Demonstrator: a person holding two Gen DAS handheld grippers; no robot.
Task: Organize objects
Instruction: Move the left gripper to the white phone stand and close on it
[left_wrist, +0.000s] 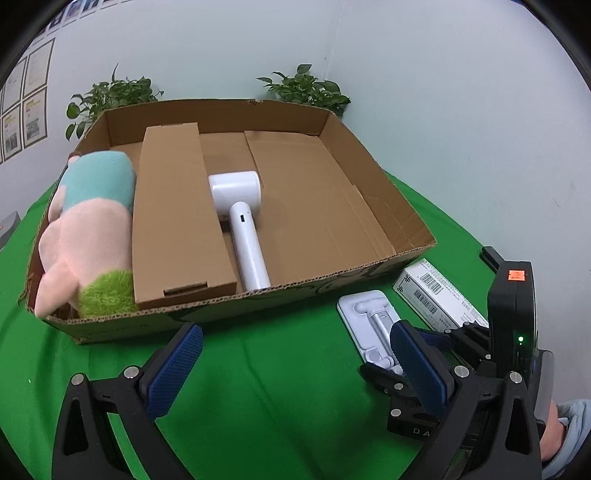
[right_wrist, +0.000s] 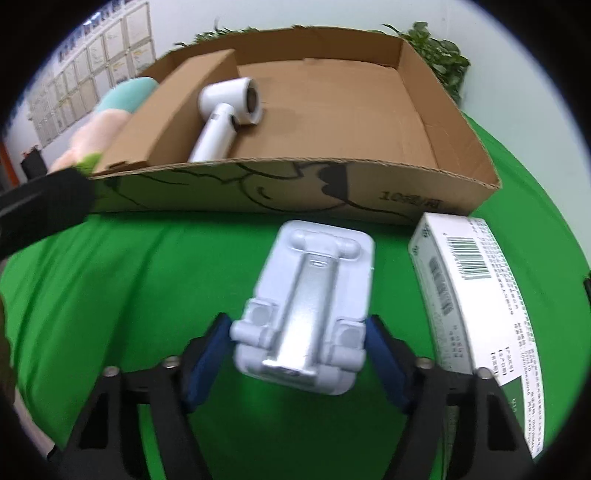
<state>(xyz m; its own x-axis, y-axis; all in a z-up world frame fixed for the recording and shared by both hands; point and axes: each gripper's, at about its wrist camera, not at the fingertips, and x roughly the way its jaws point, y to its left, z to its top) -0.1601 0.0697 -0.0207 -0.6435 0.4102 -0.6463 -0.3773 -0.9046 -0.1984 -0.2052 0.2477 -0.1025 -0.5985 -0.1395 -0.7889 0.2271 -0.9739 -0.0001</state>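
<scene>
1. Green cloth (left_wrist: 258, 387) covers the table, with a pale wall and two potted plants (left_wrist: 303, 86) at the far side.
2. Across the far half of the cloth sits a shallow cardboard tray (left_wrist: 332, 273), its right part bare.
3. Inside the tray, a plush toy (left_wrist: 92, 229) fills the left end, a long cardboard box (left_wrist: 177, 214) lies next to it, and a white hair dryer (left_wrist: 240, 221) rests right of that.
4. Outside the tray, on the near right, a white barcoded carton (right_wrist: 476, 295) lies just beside the folded white phone stand (right_wrist: 314, 306).
5. My right gripper (right_wrist: 299, 350) has its blue pads at both sides of the stand's near hinge end; whether they press it yet I cannot tell, the view being blurred.
6. My left gripper (left_wrist: 295, 369) hangs wide open over the cloth, holding nothing.
7. To do this well I judge: squeeze squarely on the hinge blocks, lift level, clear the tray's near wall, and set the stand in the bare right part.
</scene>
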